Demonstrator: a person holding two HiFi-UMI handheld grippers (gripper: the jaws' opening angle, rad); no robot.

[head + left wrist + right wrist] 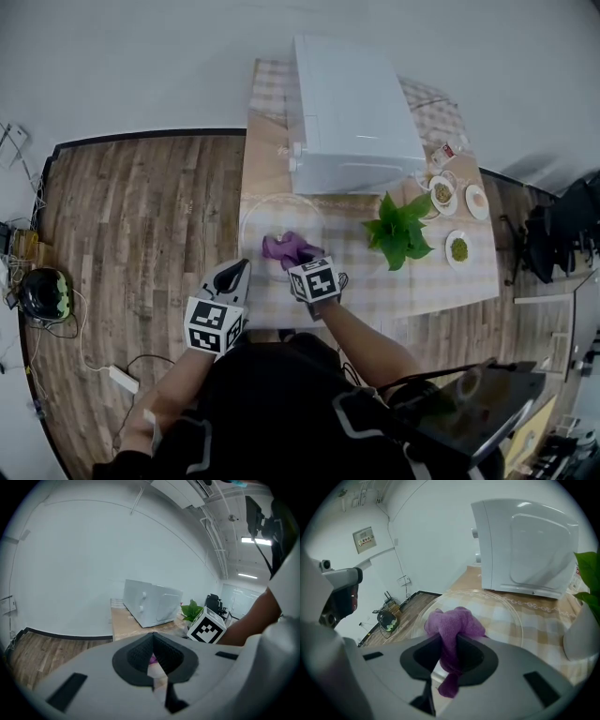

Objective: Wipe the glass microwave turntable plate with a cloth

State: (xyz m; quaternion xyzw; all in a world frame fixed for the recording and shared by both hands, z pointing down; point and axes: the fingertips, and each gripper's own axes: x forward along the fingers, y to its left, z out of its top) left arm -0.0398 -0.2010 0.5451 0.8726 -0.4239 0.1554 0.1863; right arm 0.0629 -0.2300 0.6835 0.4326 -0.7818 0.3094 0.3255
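The clear glass turntable plate (255, 214) lies flat on the checked tablecloth in front of the microwave; its rim (513, 605) also shows in the right gripper view. A purple cloth (284, 247) rests on the plate's near right part. My right gripper (302, 255) is shut on the purple cloth (452, 627), which bunches out past the jaws over the plate. My left gripper (239, 269) hangs at the plate's near left edge, jaws closed together with nothing between them (152, 657).
A white microwave (352, 112) stands behind the plate. A green potted plant (398, 230) sits to the right, with small dishes of food (458, 248) beyond it. The table's left edge (246, 169) drops to wooden floor.
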